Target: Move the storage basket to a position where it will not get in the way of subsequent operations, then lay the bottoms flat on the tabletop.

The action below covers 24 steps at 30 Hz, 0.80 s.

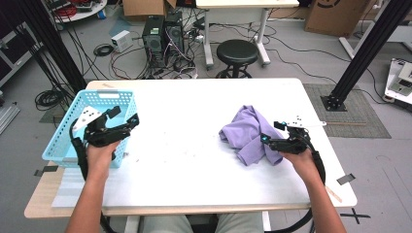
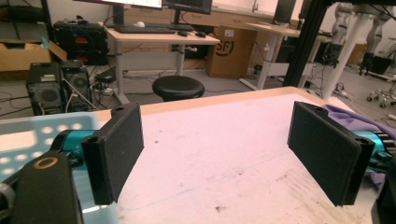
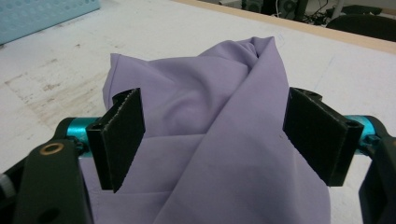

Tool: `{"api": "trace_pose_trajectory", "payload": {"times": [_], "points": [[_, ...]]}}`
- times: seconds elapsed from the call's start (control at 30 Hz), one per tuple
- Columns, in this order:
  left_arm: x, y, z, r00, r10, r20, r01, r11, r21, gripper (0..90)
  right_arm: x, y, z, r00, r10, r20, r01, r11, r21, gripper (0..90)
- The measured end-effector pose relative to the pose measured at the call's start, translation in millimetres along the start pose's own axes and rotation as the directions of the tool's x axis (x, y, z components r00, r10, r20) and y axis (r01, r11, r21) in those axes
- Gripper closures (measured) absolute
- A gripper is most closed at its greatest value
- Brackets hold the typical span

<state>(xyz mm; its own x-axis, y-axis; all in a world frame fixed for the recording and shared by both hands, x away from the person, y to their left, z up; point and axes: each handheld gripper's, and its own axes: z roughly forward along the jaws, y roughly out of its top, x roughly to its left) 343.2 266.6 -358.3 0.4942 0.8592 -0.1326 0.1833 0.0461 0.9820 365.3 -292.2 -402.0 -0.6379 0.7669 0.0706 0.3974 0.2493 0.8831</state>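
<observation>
A crumpled purple cloth [image 1: 245, 128] lies on the right half of the white table [image 1: 184, 155]. My right gripper [image 1: 270, 132] stands open at the cloth's right edge. In the right gripper view the cloth [image 3: 210, 154] fills the space under and between the black pads [image 3: 119, 135], which stand apart from it on both sides of a raised fold. My left gripper [image 1: 125, 115] is open over the right rim of a light blue plastic basket [image 1: 104, 94]. In the left gripper view its pads [image 2: 116, 149] are wide apart with only bare tabletop between them, and the cloth [image 2: 348, 119] shows far right.
The basket sits at the table's left edge, partly over the wooden border. Behind the table are a black stool [image 1: 236, 51], computer towers [image 1: 163, 34] with cables, and a desk. Black frame posts [image 1: 362, 53] stand at both sides.
</observation>
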Motion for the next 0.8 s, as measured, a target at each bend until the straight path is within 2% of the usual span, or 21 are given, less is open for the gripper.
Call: {"api": "trace_pose_trajectory", "payload": {"times": [0.3,0.47,0.67,0.8], "points": [[-19.9,-8.8,19.3,0.9985,0.009,0.054,-0.010,0.9999,0.014,18.4,3.1,-1.1,1.8,0.9999,-0.016,-0.006,0.016,1.000,0.016,21.1],[-25.8,-13.6,26.1,0.9975,0.014,0.069,-0.016,0.9995,0.026,18.4,2.5,5.0,3.4,0.9997,-0.018,0.017,0.018,1.000,0.006,21.1],[-32.3,-17.7,33.2,0.9952,0.017,0.097,-0.022,0.9986,0.048,18.4,0.4,15.7,25.6,0.9982,-0.014,0.058,0.012,0.999,0.030,21.1],[-37.9,-21.4,37.9,0.9933,0.015,0.115,-0.022,0.9980,0.060,18.4,-0.5,21.9,47.7,0.9971,-0.003,0.076,-0.003,0.997,0.084,21.6]]}}
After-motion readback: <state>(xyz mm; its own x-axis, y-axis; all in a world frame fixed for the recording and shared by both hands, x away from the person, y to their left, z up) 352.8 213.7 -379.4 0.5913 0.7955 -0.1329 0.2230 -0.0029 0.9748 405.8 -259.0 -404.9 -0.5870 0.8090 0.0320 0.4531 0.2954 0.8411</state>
